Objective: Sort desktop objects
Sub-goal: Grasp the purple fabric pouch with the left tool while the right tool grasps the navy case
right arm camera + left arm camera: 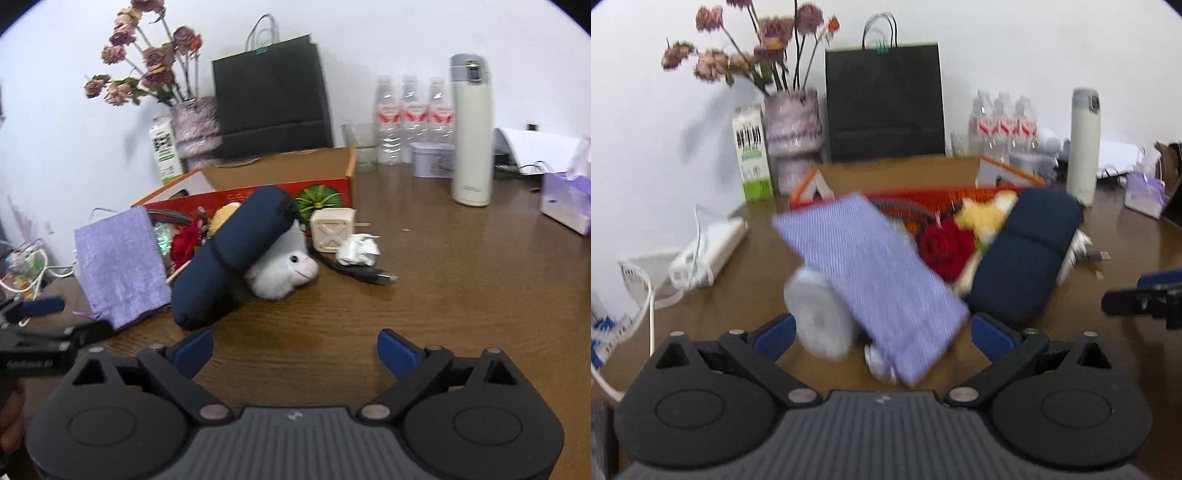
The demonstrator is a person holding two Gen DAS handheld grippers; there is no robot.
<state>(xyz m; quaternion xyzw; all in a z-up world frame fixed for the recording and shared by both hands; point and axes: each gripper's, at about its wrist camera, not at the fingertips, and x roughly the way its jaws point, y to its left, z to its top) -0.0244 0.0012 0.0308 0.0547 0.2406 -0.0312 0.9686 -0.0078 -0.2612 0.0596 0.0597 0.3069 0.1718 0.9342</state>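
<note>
A brown wooden table (pixel 461 295) carries everything. At its back, against the white wall, stands a black paper bag (pixel 271 96), and in front of it lies an open cardboard box (pixel 280 173) with a red front. Right of the box a tall cream flask (pixel 471 133) stands upright, well apart from the pile.

The things to sort are heaped before the box. A dark blue rolled pouch (pixel 232 258) lies tilted, its upper end leaning on a white plush toy (pixel 284 269). Just beside it to the left is a purple cloth bag (pixel 118 266); in the left wrist view it lies slanted over a round white object (pixel 820 314) that is too blurred to name. Between bag and pouch a red flower (pixel 184 243) shows. Right of the toy are a small cream cube (pixel 332 232), a black cable (pixel 354 271) and a crumpled white paper (pixel 358 251).

The left gripper (pixel 882 332) has its blue fingers spread wide – the purple bag's lower end lies between them, not pressed. The right gripper (pixel 295 350) is also wide open, holding nothing, over bare table.
</note>
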